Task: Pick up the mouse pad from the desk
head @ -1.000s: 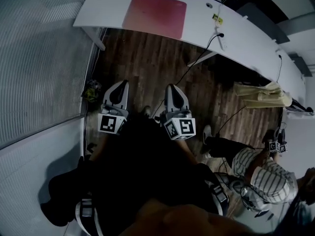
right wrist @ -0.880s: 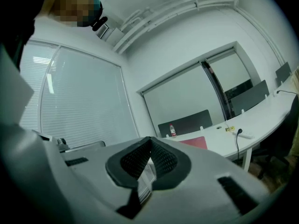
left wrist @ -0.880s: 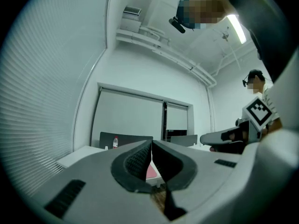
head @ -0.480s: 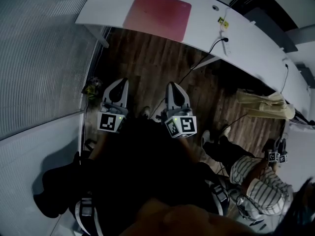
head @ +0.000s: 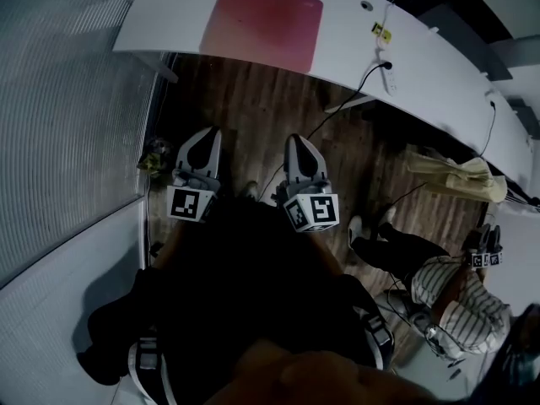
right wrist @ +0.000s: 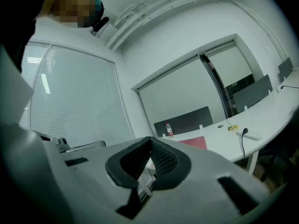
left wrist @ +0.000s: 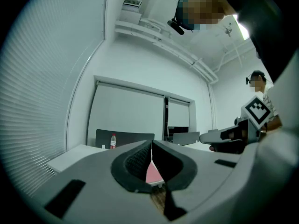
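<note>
The red mouse pad (head: pixel 261 25) lies flat on the left end of the white desk (head: pixel 354 36). Both grippers hang side by side over the wooden floor, short of the desk and pointing at it. My left gripper (head: pixel 205 135) is shut and empty; a sliver of the mouse pad (left wrist: pixel 152 174) shows through the notch of its closed jaws (left wrist: pixel 152 143). My right gripper (head: pixel 300 143) is likewise shut with nothing in it (right wrist: pixel 150 141), and the mouse pad (right wrist: pixel 192 143) appears beyond it to the right.
A power strip (head: pixel 387 72) with a black cable lies on the desk right of the pad. A water bottle (right wrist: pixel 168 129) stands at the desk's far edge. Window blinds (head: pixel 59 99) line the left. Another person (head: pixel 447 298) stands at lower right, near a chair draped in beige cloth (head: pixel 451 171).
Both grippers have advanced together toward the desk, which now looks slightly nearer. Their jaws stayed shut. The person at lower right has shifted position.
</note>
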A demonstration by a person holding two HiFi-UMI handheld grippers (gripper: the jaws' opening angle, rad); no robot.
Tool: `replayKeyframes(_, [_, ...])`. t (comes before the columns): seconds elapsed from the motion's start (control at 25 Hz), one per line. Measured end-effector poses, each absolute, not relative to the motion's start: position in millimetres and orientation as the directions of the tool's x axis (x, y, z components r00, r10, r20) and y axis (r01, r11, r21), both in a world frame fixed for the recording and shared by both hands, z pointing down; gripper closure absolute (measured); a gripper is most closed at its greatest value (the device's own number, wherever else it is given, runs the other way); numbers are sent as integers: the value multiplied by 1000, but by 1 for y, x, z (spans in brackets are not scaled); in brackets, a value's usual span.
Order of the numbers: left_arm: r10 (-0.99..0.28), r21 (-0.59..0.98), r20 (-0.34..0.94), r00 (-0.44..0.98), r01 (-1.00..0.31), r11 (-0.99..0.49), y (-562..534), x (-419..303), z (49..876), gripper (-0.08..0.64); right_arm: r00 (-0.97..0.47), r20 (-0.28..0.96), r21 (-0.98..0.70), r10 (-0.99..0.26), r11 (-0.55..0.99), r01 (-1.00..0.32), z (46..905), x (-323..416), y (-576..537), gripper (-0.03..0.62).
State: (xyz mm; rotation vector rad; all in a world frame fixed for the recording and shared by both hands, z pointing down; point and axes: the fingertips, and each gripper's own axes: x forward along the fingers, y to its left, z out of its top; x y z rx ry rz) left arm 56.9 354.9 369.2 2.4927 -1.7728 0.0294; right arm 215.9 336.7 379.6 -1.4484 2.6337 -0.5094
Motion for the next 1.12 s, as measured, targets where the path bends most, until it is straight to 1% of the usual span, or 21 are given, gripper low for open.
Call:
replayKeyframes(0.48, [-915, 92, 84, 395, -917, -388, 229, -18, 377, 554, -499, 90, -319, -862, 449, -834, 377, 138, 217, 592])
replayKeyframes(0.72, [-895, 124, 110, 433, -899, -420, 168, -59, 382, 554, -475, 132, -320, -870, 416, -851, 373, 91, 158, 592])
replayKeyframes(0.92, [-877, 150, 126, 464, -883, -445, 124, -94, 407, 554, -449, 130, -297, -884, 397, -868, 385, 55, 112, 592])
replayKeyframes(1.12, [-861, 143, 142, 489, -870, -471, 91, -133, 428, 555, -418, 118, -298, -901, 369, -880, 390, 17, 73, 592])
